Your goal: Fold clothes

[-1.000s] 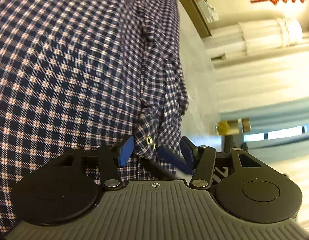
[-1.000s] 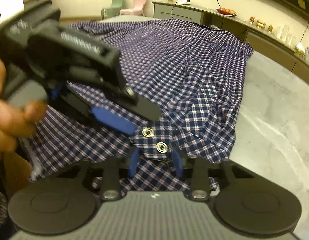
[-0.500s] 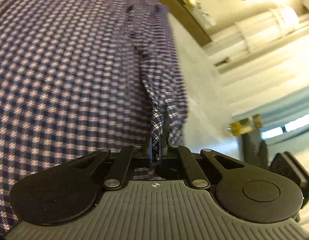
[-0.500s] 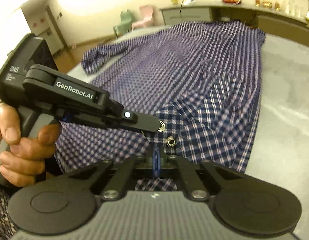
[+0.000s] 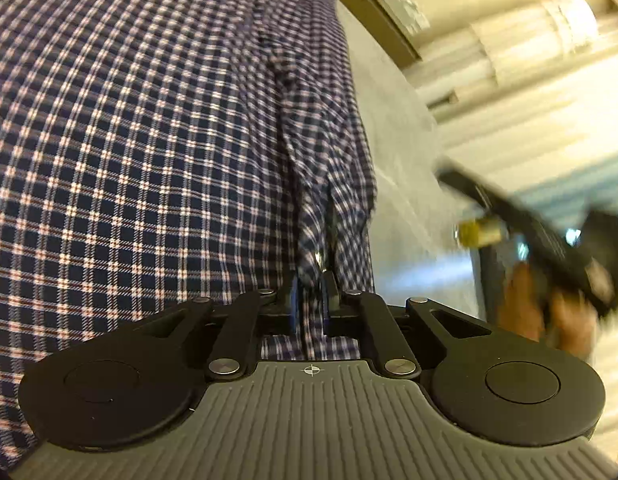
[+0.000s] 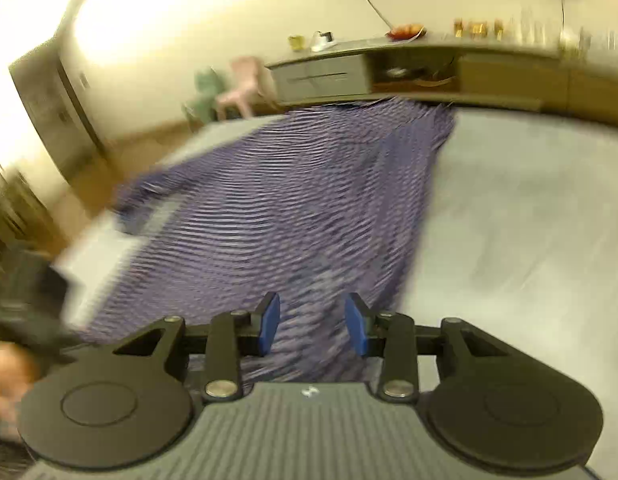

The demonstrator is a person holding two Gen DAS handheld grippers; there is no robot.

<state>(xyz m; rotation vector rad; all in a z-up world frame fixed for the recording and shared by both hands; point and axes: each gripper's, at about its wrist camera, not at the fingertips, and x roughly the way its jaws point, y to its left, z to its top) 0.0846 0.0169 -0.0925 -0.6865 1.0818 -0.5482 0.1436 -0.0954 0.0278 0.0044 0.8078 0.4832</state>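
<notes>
A navy and white checked shirt (image 5: 149, 160) lies spread on a grey table (image 5: 401, 184). My left gripper (image 5: 312, 300) is shut on the shirt's edge near a metal snap, and the cloth runs up between its fingers. In the right wrist view the shirt (image 6: 289, 216) is blurred and stretches away across the table (image 6: 529, 240). My right gripper (image 6: 312, 324) is open and empty above the shirt's near edge. The right gripper and the hand holding it show blurred at the right of the left wrist view (image 5: 549, 240).
A long low cabinet (image 6: 429, 76) with small items on top stands beyond the table. A pink chair (image 6: 241, 88) and a green chair (image 6: 205, 88) stand by the far wall. My left hand and gripper body (image 6: 25, 320) blur at the left edge.
My right gripper has opened, let go of the shirt edge and pulled back to the right. My left gripper stays shut on the shirt edge.
</notes>
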